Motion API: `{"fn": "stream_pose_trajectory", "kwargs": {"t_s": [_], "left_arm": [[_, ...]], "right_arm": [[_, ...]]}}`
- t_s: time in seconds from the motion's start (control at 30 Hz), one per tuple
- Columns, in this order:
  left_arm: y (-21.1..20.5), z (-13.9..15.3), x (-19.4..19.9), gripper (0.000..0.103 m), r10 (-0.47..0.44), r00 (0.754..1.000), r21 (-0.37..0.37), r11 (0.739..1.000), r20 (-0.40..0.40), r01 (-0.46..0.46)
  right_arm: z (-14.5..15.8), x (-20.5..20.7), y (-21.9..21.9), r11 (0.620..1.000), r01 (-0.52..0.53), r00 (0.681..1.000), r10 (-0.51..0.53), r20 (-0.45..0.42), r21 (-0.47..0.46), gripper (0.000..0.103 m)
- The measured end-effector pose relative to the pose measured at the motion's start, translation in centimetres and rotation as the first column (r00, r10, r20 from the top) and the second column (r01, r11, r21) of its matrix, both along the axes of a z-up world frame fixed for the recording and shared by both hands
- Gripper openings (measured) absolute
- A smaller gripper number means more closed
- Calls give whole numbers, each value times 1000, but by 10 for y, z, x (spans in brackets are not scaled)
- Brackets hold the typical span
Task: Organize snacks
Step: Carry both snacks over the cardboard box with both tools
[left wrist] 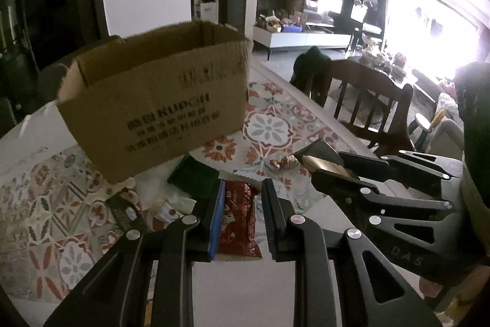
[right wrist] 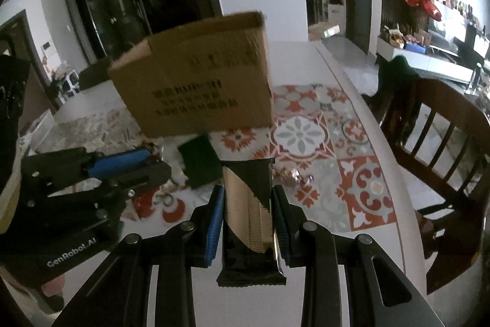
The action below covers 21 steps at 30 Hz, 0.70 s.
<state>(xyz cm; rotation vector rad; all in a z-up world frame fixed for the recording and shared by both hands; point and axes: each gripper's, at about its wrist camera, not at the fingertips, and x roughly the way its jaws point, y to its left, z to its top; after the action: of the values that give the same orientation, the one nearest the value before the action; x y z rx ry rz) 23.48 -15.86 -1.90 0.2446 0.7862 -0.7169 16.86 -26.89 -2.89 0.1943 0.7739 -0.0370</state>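
An open brown cardboard box [left wrist: 153, 100] [right wrist: 196, 81] stands on the patterned tablecloth. My left gripper [left wrist: 243, 186] is shut on a red snack packet [left wrist: 237, 222], held above the table in front of the box. My right gripper [right wrist: 248, 189] is shut on a black and gold snack packet [right wrist: 248, 204], also lifted off the table. In the left wrist view the right gripper [left wrist: 327, 167] comes in from the right with that packet [left wrist: 321, 161]. In the right wrist view the left gripper [right wrist: 156, 163] shows at the left.
A dark green packet [left wrist: 193, 176] [right wrist: 200, 161] lies just before the box. Shiny wrapped candies [left wrist: 281, 163] [right wrist: 291, 175] lie to its right. A dark packet [left wrist: 125, 210] and a pale one [left wrist: 168, 210] lie at the left. A wooden chair [left wrist: 367, 100] [right wrist: 444, 143] stands at the table's right edge.
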Motion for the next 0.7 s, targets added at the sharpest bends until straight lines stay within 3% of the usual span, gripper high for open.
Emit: {"fn": "stream_pose_trajectory", "kwargs": {"t_s": [0.4,0.7], "left_arm": [[18,53,-6,25,39,995,-49,998,94,-34],[27,76,14,25,89,987,-67,995,134,-80]], "right_arm": [[49,-6,12,999,-35,994,33,105,17,32],[77,15,17,998,-64,985,61,160,14,32]]}}
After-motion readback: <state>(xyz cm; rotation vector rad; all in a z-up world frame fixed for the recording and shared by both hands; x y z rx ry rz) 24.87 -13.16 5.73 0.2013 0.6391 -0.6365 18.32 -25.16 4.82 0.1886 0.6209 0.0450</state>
